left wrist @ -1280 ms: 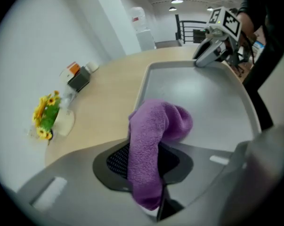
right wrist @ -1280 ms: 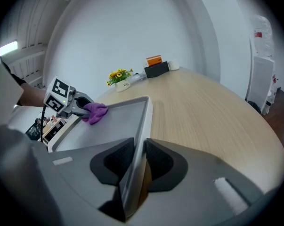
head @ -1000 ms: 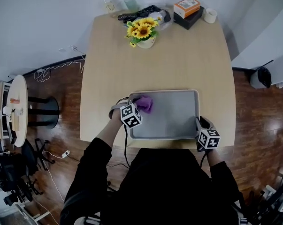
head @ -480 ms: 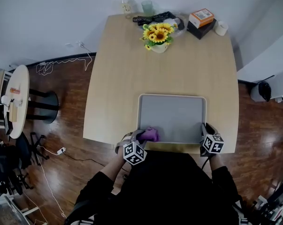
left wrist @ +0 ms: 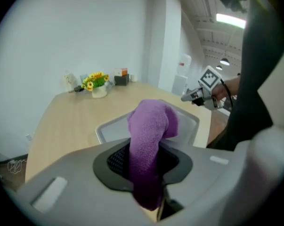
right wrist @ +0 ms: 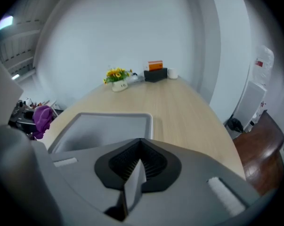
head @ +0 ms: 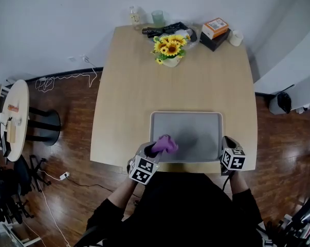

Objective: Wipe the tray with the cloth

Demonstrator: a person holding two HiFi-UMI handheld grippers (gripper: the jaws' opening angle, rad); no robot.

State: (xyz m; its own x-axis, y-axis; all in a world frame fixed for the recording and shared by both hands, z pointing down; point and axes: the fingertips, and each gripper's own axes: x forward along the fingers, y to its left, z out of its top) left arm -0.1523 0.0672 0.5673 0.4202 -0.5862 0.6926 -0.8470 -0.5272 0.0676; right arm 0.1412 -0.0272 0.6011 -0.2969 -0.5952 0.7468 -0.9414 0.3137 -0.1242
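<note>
so the bench (head: pixel 144 86) was a light wood top with a rounded far edge, pushed up against a plain white wall (head: pixel 67 19). around it was dark glossy wood floor (head: pixel 57 127) with a white cable (head: pixel 62 77) lying loose by the wall, and a small round side table (head: pixel 18 117) sat off to the left.

the grey tray (head: pixel 196 133) sat flat near the person's edge of the bench, its inside bare. the left gripper (head: pixel 155 151) had its jaws clamped on the purple cloth (head: pixel 166 144), which stuck out past the tips in a fat bunched roll. from the head view the cloth was over the tray's near left corner, and in the right gripper view it looked lifted off the surface rather than pressed down.

the right gripper (head: pixel 225 141) was just beside the tray's near right corner. its jaws had just been closing and were pressed together with nothing between them, the tray lying ahead of them.

at the far end of the bench, well apart from the tray: a pot of sunflowers (head: pixel 170 48), a black bundle (head: pixel 162 31) behind it, a small bottle (head: pixel 135 17) and a green glass (head: pixel 158 18) by the wall, an orange box (head: pixel 216 25) on a black box (head: pixel 212 41), and a white cup (head: pixel 236 37) beside those.
</note>
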